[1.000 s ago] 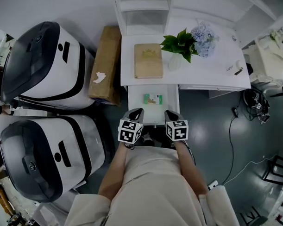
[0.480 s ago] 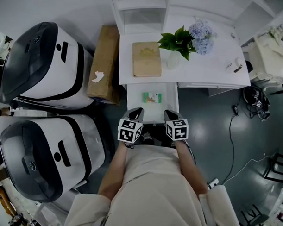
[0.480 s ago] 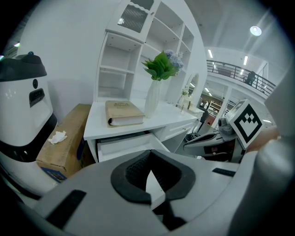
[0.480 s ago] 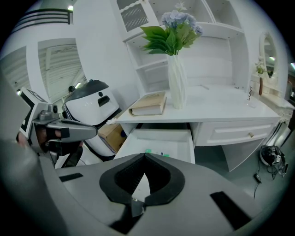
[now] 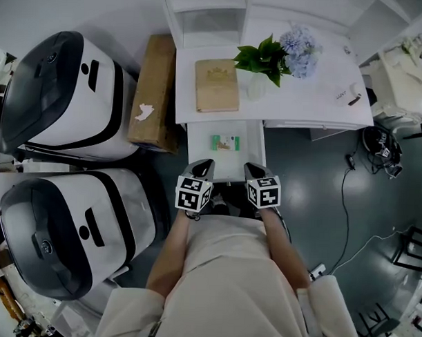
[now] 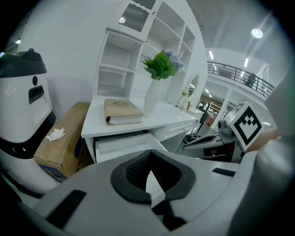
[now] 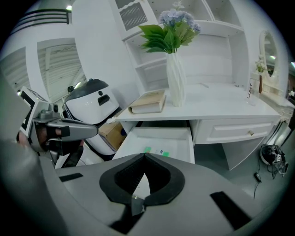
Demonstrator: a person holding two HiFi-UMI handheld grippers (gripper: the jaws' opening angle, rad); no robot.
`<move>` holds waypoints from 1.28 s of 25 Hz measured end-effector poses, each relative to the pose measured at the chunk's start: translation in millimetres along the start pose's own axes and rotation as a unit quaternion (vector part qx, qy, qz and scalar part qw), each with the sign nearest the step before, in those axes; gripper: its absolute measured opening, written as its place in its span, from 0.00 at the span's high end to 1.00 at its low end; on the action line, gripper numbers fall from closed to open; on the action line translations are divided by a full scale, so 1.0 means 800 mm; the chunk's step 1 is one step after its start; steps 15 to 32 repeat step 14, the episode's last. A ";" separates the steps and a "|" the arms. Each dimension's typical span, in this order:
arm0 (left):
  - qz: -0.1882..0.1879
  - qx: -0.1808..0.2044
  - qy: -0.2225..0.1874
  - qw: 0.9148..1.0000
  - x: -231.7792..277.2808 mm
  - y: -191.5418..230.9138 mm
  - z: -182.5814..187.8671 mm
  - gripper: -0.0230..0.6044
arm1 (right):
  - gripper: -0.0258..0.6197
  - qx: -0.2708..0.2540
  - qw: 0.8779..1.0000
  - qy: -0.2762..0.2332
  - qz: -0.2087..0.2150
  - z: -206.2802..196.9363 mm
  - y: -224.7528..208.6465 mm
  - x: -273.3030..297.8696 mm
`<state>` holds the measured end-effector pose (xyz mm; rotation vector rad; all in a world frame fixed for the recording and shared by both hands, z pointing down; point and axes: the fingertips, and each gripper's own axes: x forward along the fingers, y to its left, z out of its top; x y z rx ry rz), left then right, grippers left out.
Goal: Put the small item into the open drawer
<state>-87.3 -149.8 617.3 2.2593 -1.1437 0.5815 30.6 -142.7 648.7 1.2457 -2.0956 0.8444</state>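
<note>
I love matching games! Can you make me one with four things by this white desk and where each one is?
Things:
A book
B small green item
C vase of flowers
D cardboard box

Places:
1 inside the open drawer
2 down beside the desk
3 lying flat on the desk
4 standing upright on the desk

Pairs: A-3, B-1, C-4, D-2.

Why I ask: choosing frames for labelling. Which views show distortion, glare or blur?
Head view: dim but sharp, edges bowed. Left gripper view: strong fisheye, dark corners, ceiling lamp glaring. Right gripper view: same fisheye and vignette, open drawer evenly lit, sharp.
</note>
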 end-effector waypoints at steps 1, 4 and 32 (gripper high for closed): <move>0.001 -0.001 0.000 1.000 -0.001 0.001 0.000 0.94 | 0.92 -0.001 1.000 0.001 0.001 -0.001 0.001 0.001; 0.003 -0.004 0.000 1.000 -0.002 0.001 -0.001 0.94 | 0.92 -0.003 1.000 0.003 0.004 -0.002 0.003 0.001; 0.002 -0.006 -0.001 1.000 -0.002 0.001 -0.003 0.94 | 0.92 -0.003 1.000 0.004 0.003 -0.004 0.002 -0.001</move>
